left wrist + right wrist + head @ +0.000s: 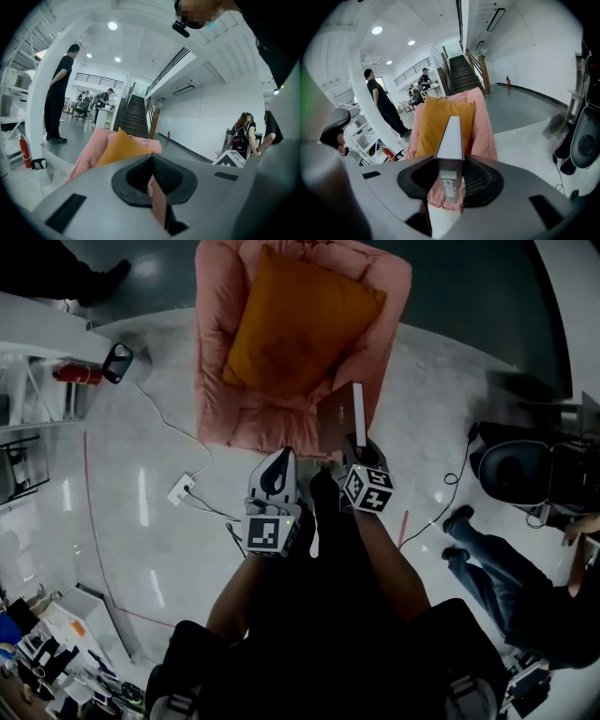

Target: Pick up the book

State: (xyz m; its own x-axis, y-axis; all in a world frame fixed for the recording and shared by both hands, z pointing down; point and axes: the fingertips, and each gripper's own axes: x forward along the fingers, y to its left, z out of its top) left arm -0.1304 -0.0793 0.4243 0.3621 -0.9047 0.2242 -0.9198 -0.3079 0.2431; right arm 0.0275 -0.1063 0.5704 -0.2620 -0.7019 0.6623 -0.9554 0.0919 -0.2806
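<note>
The right claw pinches the book by its lower end, holding it upright just above the claw at frame centre against the pink chair, while the left claw beside it is pressed together.

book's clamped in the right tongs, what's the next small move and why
I'd likely bring the left tongs over to steady the free end. The thin brown-covered, grey-spined book is pinched by the right tongs only at one end, most of it jutting out unsupported towards the pink armchair, so it could pivot.
</note>
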